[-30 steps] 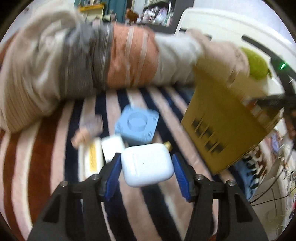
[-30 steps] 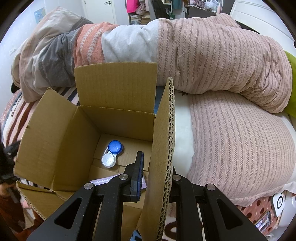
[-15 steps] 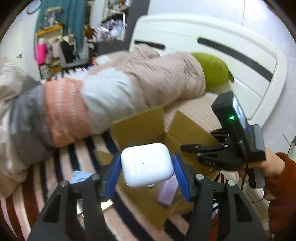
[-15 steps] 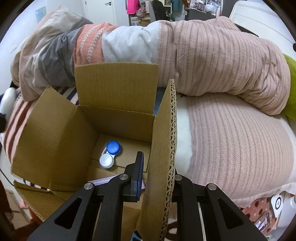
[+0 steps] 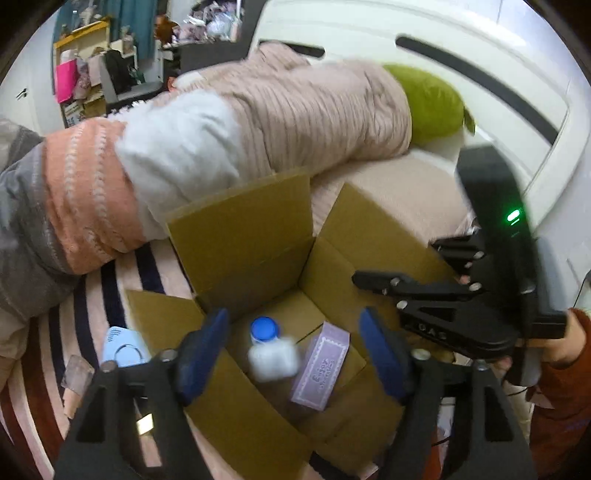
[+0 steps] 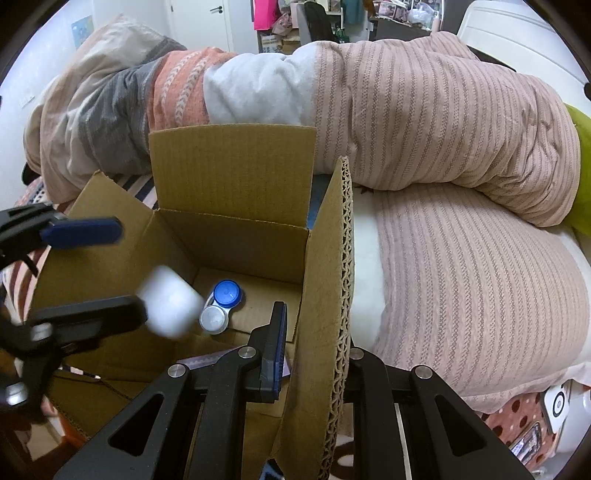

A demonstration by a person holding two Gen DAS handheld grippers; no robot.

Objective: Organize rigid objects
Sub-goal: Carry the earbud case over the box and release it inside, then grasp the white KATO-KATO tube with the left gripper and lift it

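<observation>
Left gripper (image 5: pixel 293 354) jaws wide apart above the cardboard box (image 5: pixel 240 236); white earbud case (image 5: pixel 273 360) blurred, loose, falling inside; right gripper (image 6: pixel 314 343) clamped on box flap (image 6: pixel 325 295); best kept steady till case settles beside contact lens case (image 6: pixel 221 304).

A bedroom in a home is shown. A bed with a white headboard (image 5: pixel 461 55) is seen, on which a rolled striped quilt (image 6: pixel 424 122) and a green pillow (image 5: pixel 432 103) are laid just in front of the headboard. Beyond the quilt, away from the headboard, cluttered shelves (image 5: pixel 92 74) and a white door (image 6: pixel 218 22) are seen.
</observation>
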